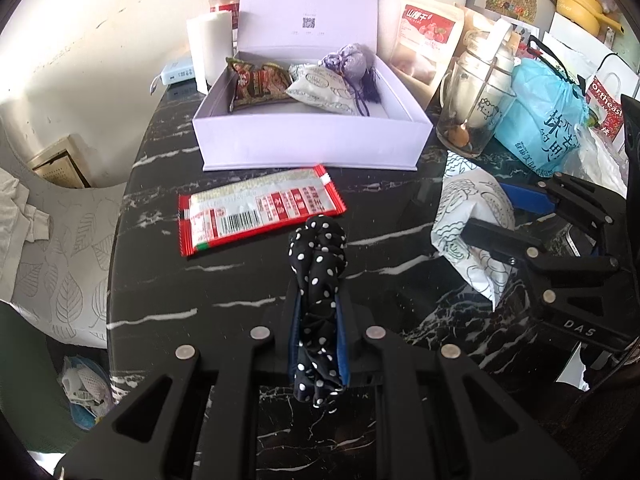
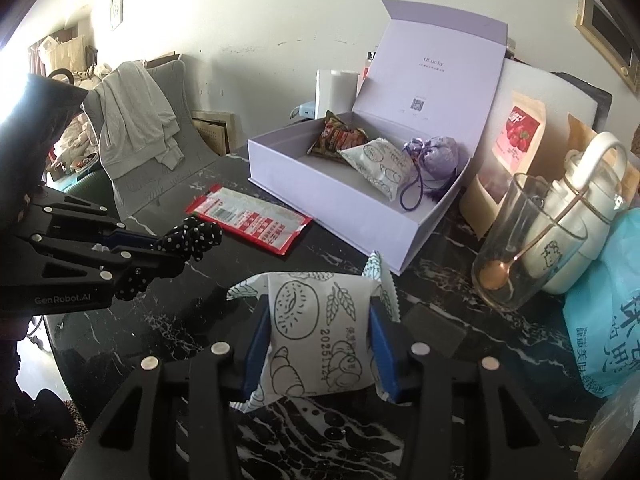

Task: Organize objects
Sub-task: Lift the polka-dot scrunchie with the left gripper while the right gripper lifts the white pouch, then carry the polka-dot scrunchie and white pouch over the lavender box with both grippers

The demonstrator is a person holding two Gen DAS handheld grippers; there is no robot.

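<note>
**Two loads lifted, one box to fill**

Black marble-veined worktop (image 1: 168, 288) carries a clutter of bags and jars along its far side, and the open lilac box (image 2: 320, 196) sits in the middle with its lid standing up behind it. Inside lie a red snack pack, a white printed packet and a purple drawstring pouch; the near half of the floor is bare.

Left gripper (image 1: 318, 280) is clamped tight on a black polka-dot scrunchie (image 1: 318, 256), the cloth bunched between the blue pads and sticking out ahead. Right gripper (image 2: 320, 320) squeezes a white bread packet (image 2: 316, 336) across its width, so the wrapper bulges between the pads. Both loads appear to be clear of the worktop. A red-and-silver sachet (image 1: 260, 210) lies flat just in front of the box, not yet packed.

To do this well, I would bring one load over the near wall at a time, high enough to clear the rim, and release low over the bare floor. The puffy packet could slip if the grip slackens early; the scrunchie may cling to a pad, so open wide.
</note>
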